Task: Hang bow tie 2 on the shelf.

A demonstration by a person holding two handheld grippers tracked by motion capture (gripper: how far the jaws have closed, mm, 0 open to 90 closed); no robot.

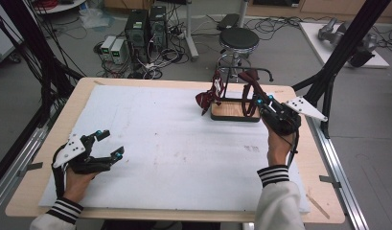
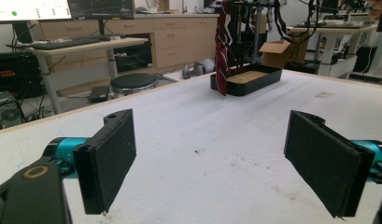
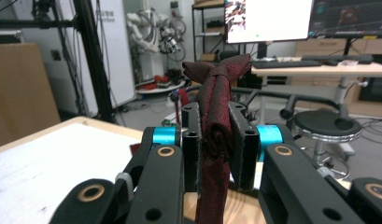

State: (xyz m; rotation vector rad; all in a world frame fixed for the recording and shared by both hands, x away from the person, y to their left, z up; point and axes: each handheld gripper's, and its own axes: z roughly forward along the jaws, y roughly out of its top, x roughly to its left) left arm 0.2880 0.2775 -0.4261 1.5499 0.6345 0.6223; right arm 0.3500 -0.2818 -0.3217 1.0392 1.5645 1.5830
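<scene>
White padding covers the tabletop, where the right claw pinches a soft, limp necktie near its knot at two o'clock, while the left claw gapes empty.

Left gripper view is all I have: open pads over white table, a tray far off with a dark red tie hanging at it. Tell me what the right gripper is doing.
Observer: The right gripper is at the tray, jaws shut on a second dark red tie.
Operator: Describe how the tie sits in the jaws.
Observer: In the right gripper view it runs vertically between the pads, knot above them.
Operator: Say where the hanging tie is relative to that hand.
Observer: In the high view it hangs from the rack's left end, over the tray's left edge, apart from the right gripper.
</scene>
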